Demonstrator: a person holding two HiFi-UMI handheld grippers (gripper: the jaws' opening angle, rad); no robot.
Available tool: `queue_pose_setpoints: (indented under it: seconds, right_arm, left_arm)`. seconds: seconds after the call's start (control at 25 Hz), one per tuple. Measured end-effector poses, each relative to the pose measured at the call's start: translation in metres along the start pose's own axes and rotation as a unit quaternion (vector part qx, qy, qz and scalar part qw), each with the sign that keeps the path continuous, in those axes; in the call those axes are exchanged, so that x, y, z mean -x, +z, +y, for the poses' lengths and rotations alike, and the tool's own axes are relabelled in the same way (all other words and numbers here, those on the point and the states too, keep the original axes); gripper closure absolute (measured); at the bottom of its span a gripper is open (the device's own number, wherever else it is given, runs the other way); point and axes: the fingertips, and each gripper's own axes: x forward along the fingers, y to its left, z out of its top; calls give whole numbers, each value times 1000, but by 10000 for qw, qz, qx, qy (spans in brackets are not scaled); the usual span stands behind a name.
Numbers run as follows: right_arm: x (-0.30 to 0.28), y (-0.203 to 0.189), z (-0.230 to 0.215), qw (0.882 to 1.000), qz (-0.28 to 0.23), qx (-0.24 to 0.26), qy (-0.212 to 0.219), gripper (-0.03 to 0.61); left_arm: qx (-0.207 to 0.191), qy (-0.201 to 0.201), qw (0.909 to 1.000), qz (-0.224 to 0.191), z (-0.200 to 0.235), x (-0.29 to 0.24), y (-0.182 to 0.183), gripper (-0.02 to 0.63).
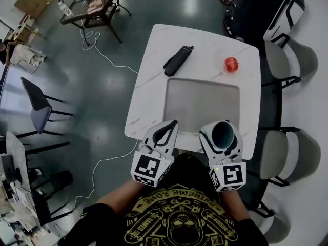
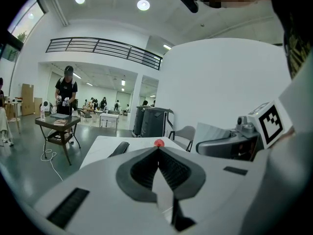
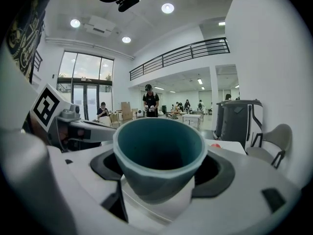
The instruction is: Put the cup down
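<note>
The cup is not down yet. My right tool (image 1: 222,137) is clamped on the one teal cup (image 3: 160,153), upright over the near right edge of the bench (image 1: 154,76), by the single tray (image 1: 202,104). My left tool (image 1: 169,129) is closed and empty. Farther off lie one black pouch (image 1: 178,60) and one red ball (image 1: 231,64).

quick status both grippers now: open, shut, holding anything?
Left gripper: closed, jaws together, nothing between them.
Right gripper: closed on the teal tapered cup, mouth facing up.
</note>
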Motion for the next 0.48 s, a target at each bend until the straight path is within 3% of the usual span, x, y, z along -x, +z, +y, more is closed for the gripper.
queue_pose_setpoints:
  seconds: [0.48]
  right_arm:
    - [-26,-18,-21,9993,105,122,338,194]
  left_arm:
    - [257,360,9989,159,1,-27,-25,604]
